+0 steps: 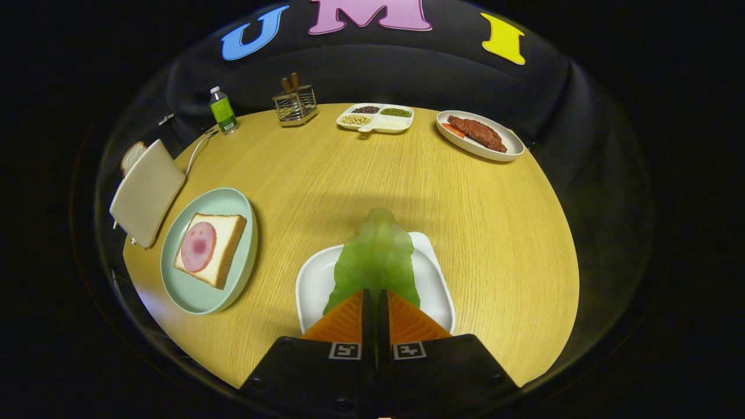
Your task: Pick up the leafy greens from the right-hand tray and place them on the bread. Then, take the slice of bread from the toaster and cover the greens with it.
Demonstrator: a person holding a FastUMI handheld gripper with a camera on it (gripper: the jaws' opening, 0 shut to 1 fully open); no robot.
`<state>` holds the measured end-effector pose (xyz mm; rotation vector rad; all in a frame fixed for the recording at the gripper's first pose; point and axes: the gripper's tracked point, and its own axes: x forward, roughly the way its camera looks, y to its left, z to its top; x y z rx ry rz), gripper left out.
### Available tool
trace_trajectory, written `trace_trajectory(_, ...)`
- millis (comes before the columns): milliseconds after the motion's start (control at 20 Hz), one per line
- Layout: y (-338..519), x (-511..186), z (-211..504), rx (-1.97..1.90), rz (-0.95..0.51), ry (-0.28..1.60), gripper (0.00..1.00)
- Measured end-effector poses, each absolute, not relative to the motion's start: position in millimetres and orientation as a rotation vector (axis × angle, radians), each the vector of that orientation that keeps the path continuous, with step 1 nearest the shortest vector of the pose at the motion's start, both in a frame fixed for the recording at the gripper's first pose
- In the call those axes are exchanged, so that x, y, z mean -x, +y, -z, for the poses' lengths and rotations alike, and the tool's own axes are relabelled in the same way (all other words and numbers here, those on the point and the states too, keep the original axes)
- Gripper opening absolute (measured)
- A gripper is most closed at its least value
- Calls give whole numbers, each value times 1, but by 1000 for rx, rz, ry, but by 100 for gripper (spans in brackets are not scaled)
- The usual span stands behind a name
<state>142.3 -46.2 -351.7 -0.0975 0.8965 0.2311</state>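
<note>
Tool: your tool (375, 302) has its fingers pressed together on the near edge of the lettuce leaf (377, 256).
Lettuce leaf: it stretches ahead of the fingers over the white square tray (436, 279), its far tip past the tray's rim.
Bread: a slice topped with ham (198, 246) lies on the pale green plate (233, 203), left of the tray.
Toaster: the toaster (145, 195) stands beyond the plate at the bench (349, 174) edge, with a bread slice (132, 156) sticking out.
</note>
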Motion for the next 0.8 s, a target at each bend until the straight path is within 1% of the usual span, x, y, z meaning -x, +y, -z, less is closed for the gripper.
trace_trajectory(500, -48, -148, 284, 70, -201, 779, 5)
trace_trajectory(650, -37, -146, 260, 74, -215, 733, 5)
trace_trajectory(800, -13, -140, 236, 88, -262, 693, 5)
